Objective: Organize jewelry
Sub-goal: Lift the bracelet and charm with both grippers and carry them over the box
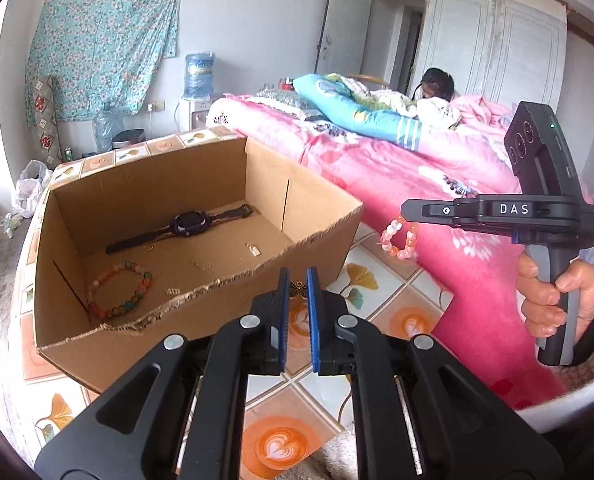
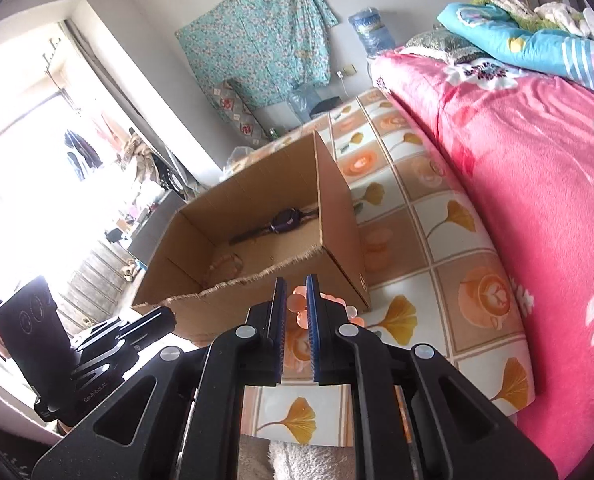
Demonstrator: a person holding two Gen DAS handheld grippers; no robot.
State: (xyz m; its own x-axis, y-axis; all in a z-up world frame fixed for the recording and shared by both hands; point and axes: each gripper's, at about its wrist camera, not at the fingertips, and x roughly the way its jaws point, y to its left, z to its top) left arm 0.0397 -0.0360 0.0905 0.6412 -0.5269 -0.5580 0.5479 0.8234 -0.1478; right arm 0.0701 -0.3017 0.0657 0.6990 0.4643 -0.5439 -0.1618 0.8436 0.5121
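An open cardboard box (image 1: 97,344) stands on a patterned tablecloth. On its floor lie a dark wristwatch (image 1: 191,224), a multicoloured bead bracelet (image 1: 119,292) and several small metal pieces (image 1: 253,249). My left gripper (image 1: 298,277) hovers at the box's torn near rim, shut on a small bronze butterfly charm (image 1: 299,289). To the right of the box, my right gripper (image 1: 409,210) is shut on a pink and orange bead bracelet (image 1: 399,238) that hangs from its tip. The right wrist view shows my right gripper (image 2: 296,282) pinching that bracelet (image 2: 297,304) just in front of the box (image 2: 337,216), with the left gripper (image 2: 163,317) at lower left.
A bed with a pink flowered blanket (image 1: 397,168) runs along the table's right side; a person (image 1: 437,86) lies at its far end. The tablecloth (image 1: 377,280) with leaf and cup tiles shows right of the box. A water dispenser (image 1: 199,76) stands by the far wall.
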